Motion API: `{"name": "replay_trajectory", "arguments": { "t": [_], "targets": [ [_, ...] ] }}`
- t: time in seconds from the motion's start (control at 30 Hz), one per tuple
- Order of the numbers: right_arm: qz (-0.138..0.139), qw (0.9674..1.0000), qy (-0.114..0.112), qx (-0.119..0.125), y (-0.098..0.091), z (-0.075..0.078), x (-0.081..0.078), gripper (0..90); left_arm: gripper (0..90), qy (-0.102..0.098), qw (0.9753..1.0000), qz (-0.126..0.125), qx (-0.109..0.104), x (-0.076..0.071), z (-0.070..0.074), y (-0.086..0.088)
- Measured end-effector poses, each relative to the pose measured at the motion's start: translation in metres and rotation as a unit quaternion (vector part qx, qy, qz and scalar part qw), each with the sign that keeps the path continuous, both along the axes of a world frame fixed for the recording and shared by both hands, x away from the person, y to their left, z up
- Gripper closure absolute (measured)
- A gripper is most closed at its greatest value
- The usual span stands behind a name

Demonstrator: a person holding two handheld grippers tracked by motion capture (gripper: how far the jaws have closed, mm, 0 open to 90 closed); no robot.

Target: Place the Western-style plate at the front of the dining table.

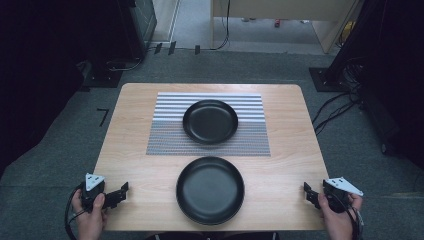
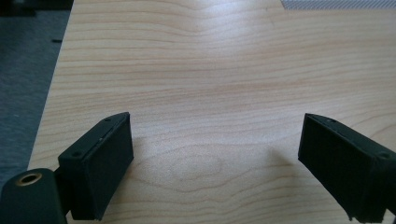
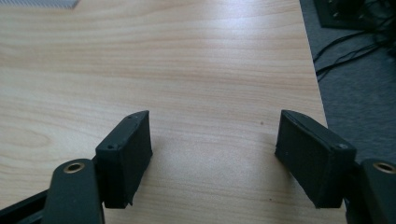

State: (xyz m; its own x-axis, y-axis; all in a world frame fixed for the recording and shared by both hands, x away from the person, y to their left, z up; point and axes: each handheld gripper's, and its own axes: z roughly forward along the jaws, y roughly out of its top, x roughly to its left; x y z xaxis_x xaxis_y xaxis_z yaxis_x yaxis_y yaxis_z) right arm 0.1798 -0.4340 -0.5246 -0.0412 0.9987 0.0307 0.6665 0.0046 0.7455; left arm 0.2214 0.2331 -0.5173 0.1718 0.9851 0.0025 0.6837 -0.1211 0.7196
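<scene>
Plates first: the high view shows a near black plate [image 1: 210,190] lying flat on the bare wood of the table [image 1: 280,170], close to the person's edge, and a far black plate [image 1: 210,121] beyond it on a striped placemat [image 1: 165,135]. Both are round, so neither has a long axis or points any way; each sits rim up, level on its base.

Measured from the near black plate, the left gripper [image 1: 120,192] is well off to its left at the table's near corner, and the right gripper [image 1: 308,192] is well off to its right at the opposite near corner. Each is held in a hand, the left hand [image 1: 90,212] and the right hand [image 1: 337,212], and each points inward toward that plate.

Neither gripper view takes in the plates. The left gripper view [image 2: 215,154] looks along wide-spread jaws at plain wood grain, with a sliver of the placemat [image 2: 336,3] at the top edge and grey floor past the table's side. The right gripper view [image 3: 212,154] likewise has its jaws standing wide with nothing between them, wood below, a corner of the placemat [image 3: 37,3] at top, and cables on the floor [image 3: 355,42] beyond the table edge.

Both forearms are cut off by the bottom of the high view, and the room's sides there are too dark to make out.
</scene>
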Motion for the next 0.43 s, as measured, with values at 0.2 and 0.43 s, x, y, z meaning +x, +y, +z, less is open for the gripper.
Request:
{"name": "replay_trajectory", "arguments": {
  "t": [0.2, 0.43],
  "targets": [
    [0.002, 1.0000, -0.001, -0.001, 0.0012, -0.0002, -0.0002, 25.9, 8.2, -0.003, 1.0000, -0.007, -0.001, -0.0006, -0.0011, -0.0010],
    [0.002, 1.0000, -0.001, -0.001, 0.0011, -0.0001, -0.0001, 25.7, 8.2, -0.003, 1.0000, -0.007, -0.001, -0.0006, -0.0011, -0.0011]
  ]
}}
